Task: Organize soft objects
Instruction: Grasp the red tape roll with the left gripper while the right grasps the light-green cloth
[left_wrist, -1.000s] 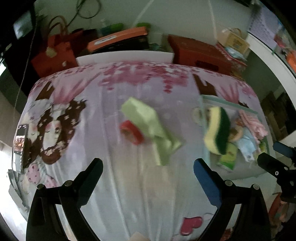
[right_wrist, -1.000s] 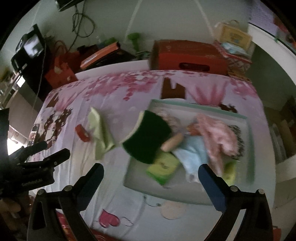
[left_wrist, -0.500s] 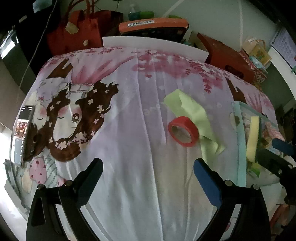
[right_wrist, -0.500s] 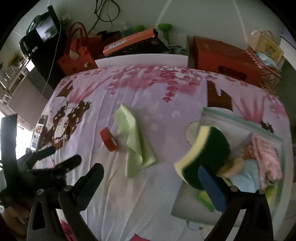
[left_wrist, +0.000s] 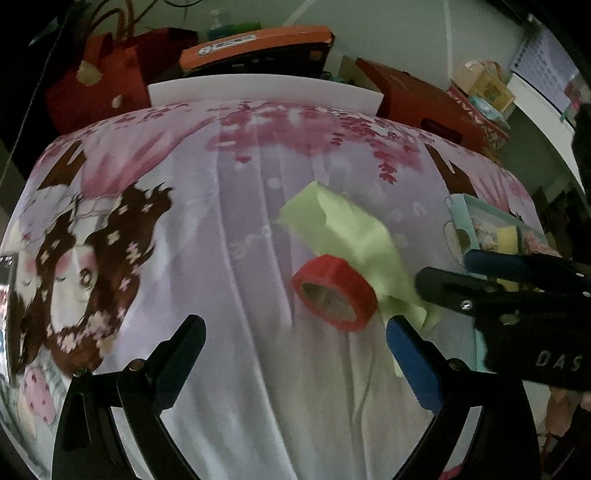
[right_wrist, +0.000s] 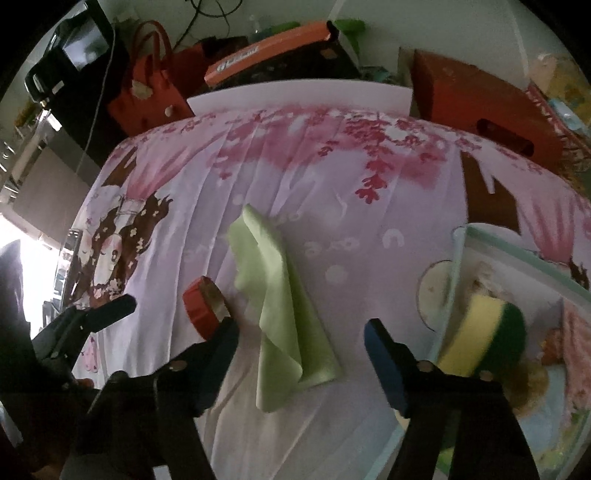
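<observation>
In my left wrist view, my left tongs (left_wrist: 295, 332) stand spread at the bottom of the frame, black finger on the left, blue finger on the right, with nothing between them. They hang over a bed sheet (left_wrist: 229, 206) printed with a cartoon girl and pink blossoms. Just above the gap, right of centre, a red tape roll (left_wrist: 336, 291) lies on the sheet, and the pale green cloth (left_wrist: 354, 240) runs from the middle of the frame down to the blue fingertip, its lower end just beside that tip. My right tongs (left_wrist: 443, 269) reach in from the right edge, their tips close to the cloth's lower end. Behind them, at the right, a light blue tray (left_wrist: 461, 214) shows a strip of yellow sponge (left_wrist: 508, 234).

In my right wrist view, my right tongs (right_wrist: 299, 332) are at the bottom, jaws closing but still apart, pinching nothing. The green cloth (right_wrist: 284, 310) lies in the centre, its lower half reaching down into the gap between my two fingers; I cannot tell whether either pad touches it. The red tape roll (right_wrist: 201, 308) sits just above my black fingertip, left of the cloth. At the lower right the yellow and green sponge (right_wrist: 484, 336) rests in the tray (right_wrist: 517, 243) among other soft items. My left tongs (right_wrist: 107, 310) show at the left edge.
</observation>
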